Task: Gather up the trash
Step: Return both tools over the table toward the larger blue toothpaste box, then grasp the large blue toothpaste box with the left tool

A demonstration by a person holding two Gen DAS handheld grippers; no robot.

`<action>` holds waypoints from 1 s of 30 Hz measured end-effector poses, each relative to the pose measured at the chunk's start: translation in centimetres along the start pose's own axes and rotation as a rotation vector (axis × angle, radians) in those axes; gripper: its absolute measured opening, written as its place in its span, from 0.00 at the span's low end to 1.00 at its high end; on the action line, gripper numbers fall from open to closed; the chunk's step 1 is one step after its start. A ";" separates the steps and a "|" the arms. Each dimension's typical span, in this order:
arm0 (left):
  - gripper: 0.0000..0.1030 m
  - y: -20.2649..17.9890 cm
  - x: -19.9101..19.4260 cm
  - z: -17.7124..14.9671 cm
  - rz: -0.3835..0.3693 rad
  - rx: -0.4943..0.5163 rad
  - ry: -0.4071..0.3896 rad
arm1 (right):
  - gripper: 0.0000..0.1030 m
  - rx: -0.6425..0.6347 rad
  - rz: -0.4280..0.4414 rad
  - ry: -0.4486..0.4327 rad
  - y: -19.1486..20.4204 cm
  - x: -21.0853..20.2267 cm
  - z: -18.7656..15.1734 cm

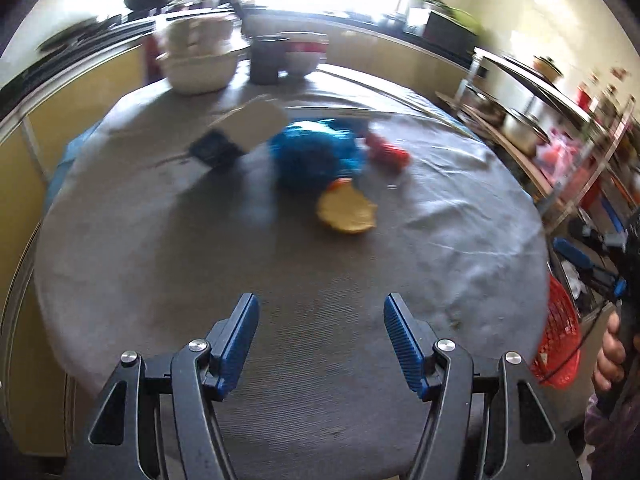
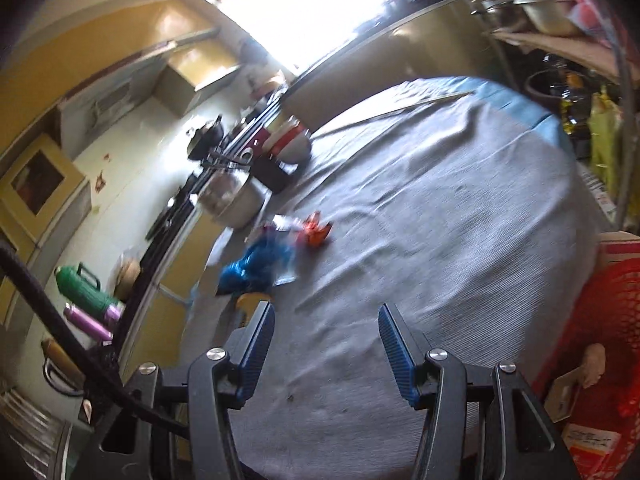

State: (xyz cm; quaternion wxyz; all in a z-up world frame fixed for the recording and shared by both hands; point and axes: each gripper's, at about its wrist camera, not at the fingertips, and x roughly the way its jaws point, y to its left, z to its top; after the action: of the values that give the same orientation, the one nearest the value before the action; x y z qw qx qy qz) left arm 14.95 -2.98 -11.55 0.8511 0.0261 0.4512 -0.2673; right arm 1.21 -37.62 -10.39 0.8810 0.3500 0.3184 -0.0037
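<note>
On the round table with a grey cloth (image 1: pixel 200 248) lie a crumpled blue plastic bag (image 1: pixel 316 156), a yellow peel-like scrap (image 1: pixel 347 211), a red wrapper (image 1: pixel 387 151) and a dark blue packet (image 1: pixel 214 150) beside a white oblong piece (image 1: pixel 256 122). My left gripper (image 1: pixel 320 344) is open and empty over the near part of the table. My right gripper (image 2: pixel 326 344) is open and empty; in its view the blue bag (image 2: pixel 256 266), the red wrapper (image 2: pixel 316 232) and the yellow scrap (image 2: pixel 250 302) lie ahead to the left. A red mesh basket (image 2: pixel 600 320) with scraps in it stands at the right.
Bowls (image 1: pixel 200 64), a dark cup (image 1: pixel 265 58) and a red-striped bowl (image 1: pixel 304 54) stand at the table's far edge. The red basket (image 1: pixel 560 340) sits off the table's right edge. A metal shelf rack with pots (image 1: pixel 528 120) is at the right. A kitchen counter runs behind.
</note>
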 end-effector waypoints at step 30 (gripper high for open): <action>0.76 10.4 7.8 17.2 -0.081 -0.619 0.276 | 0.56 -0.041 0.037 0.153 1.3 4.6 -2.1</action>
State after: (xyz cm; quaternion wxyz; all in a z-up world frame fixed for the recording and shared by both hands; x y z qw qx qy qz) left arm 36.38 -2.33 -9.50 0.7383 -0.2153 0.6225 -0.1451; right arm 4.04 -34.30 -13.37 0.8610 0.3369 0.3783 0.0457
